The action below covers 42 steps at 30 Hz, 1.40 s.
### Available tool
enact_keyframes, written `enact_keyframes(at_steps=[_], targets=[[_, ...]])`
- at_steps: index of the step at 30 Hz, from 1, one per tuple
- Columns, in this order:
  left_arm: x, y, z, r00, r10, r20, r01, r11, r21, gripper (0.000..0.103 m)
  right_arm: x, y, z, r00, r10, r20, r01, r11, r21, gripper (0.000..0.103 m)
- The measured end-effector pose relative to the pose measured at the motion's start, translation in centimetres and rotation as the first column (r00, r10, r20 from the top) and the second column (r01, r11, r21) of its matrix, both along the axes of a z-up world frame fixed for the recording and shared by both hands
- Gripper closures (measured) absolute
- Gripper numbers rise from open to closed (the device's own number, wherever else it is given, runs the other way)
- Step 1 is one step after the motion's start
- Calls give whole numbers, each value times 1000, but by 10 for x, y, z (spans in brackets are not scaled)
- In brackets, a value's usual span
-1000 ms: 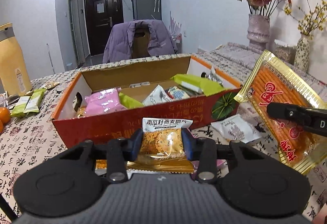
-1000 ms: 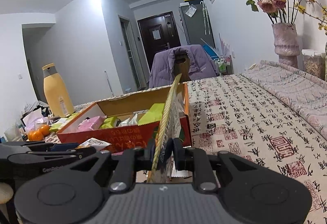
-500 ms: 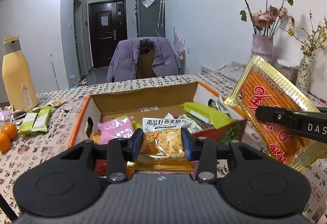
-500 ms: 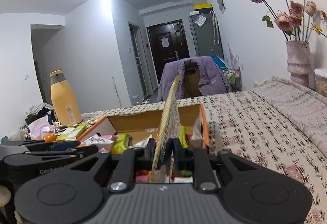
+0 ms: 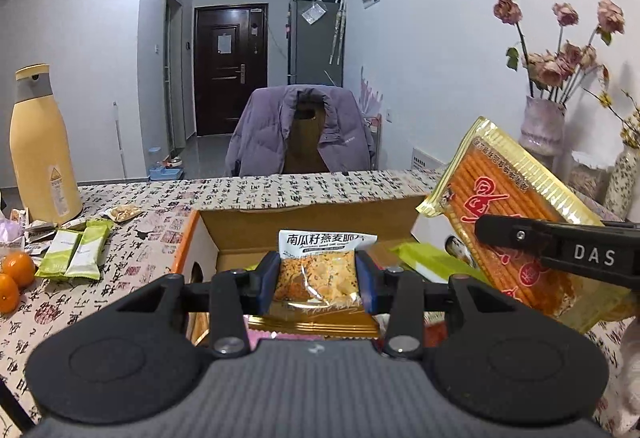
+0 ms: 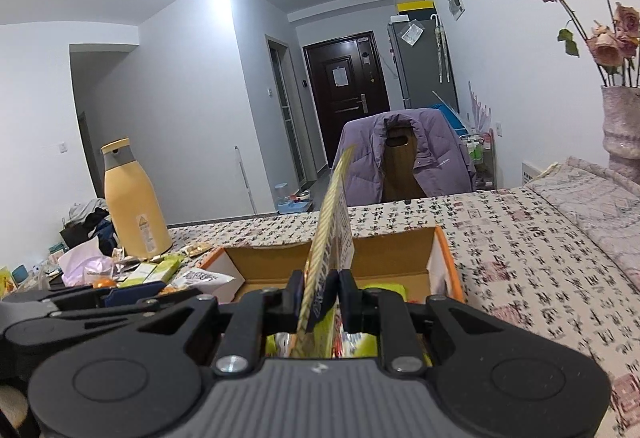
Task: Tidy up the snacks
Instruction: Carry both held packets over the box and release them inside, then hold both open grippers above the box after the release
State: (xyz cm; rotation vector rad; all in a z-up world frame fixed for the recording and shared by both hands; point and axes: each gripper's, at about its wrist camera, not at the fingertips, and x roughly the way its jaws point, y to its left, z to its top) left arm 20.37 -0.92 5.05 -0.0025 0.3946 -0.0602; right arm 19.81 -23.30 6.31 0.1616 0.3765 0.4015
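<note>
Left hand-held gripper (image 5: 318, 280): blue pads pinching a small clear-fronted snack packet (image 5: 316, 274) with a white header and Chinese print, held upright over the near edge of the open cardboard box (image 5: 304, 222). Right hand-held gripper (image 6: 322, 296): pressed tight on a large flat gold-edged packet of orange sticks (image 5: 516, 234). From the right wrist view this packet shows edge-on, rising tilted from between the pads; from the left wrist view its red-printed face is visible, slanting above the box's right end, with a black finger (image 5: 556, 250) marked "DAS" lying across it. Box sits on the desk (image 5: 140, 254), which is covered in a cloth printed with calligraphy and red seals; box has orange outer walls and plain brown inner walls. Inside, a yellow-green wrapper (image 5: 428, 258) is visible near the right end; other contents mostly hidden behind the grippers. Left of the box on the desk: two pale green bars (image 5: 76, 254) side by side, a small tan packet (image 5: 124, 213) beyond them, oranges (image 5: 16, 274) at the edge, and a tall yellow bottle (image 5: 42, 146) with a grey collar. Far right: a vase of dried roses (image 5: 544, 126). Beyond the desk, a chair draped with a purple jacket (image 5: 300, 130).
</note>
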Motion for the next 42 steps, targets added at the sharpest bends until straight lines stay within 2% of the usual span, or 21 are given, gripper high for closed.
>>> enact_keyframes(at_steps=[9,15,24,28,30,31,32,33,34,35,38,42], targets=[[37,12,-5,999,39,-6,-39,999,-31,62,48,23,-1,1000,-11,-7,11,1000,-1,86],[58,17,-12,997,74,-5,-74,997,-36,62,73,32,-13,999,-32,-15,32,999,0,86],[70,19,-28,998,69,-6,-69,997,-45,62,86,39,-38,999,-11,-31,10,1000,-8,86],[75,21,-35,998,64,-25,-66,996,-55,59,89,40,-41,999,-21,-47,20,1000,-22,81],[74,25,-36,997,73,-23,-74,995,-60,52,88,37,-41,998,-39,-55,38,999,-24,71],[73,26,-36,997,73,-21,-74,995,-65,48,88,35,-41,997,-44,-60,43,999,-16,49],[72,28,-37,997,78,-16,-79,994,-71,32,87,33,-41,997,-50,-61,49,999,-8,25],[70,30,-36,996,91,-5,-91,993,-75,12,86,30,-41,997,-58,-60,58,998,1,17],[68,31,-36,993,117,9,-116,991,-72,7,85,28,-40,996,-64,-56,65,998,8,11],[68,32,-35,990,142,22,-141,988,-67,1,84,26,-39,996,-75,-47,75,997,11,11],[66,37,-33,984,179,23,-177,981,-82,0,82,21,-37,995,-97,-32,98,995,14,0],[68,43,-33,980,199,10,-197,976,-96,0,81,18,-38,993,-117,-19,117,993,2,0]])
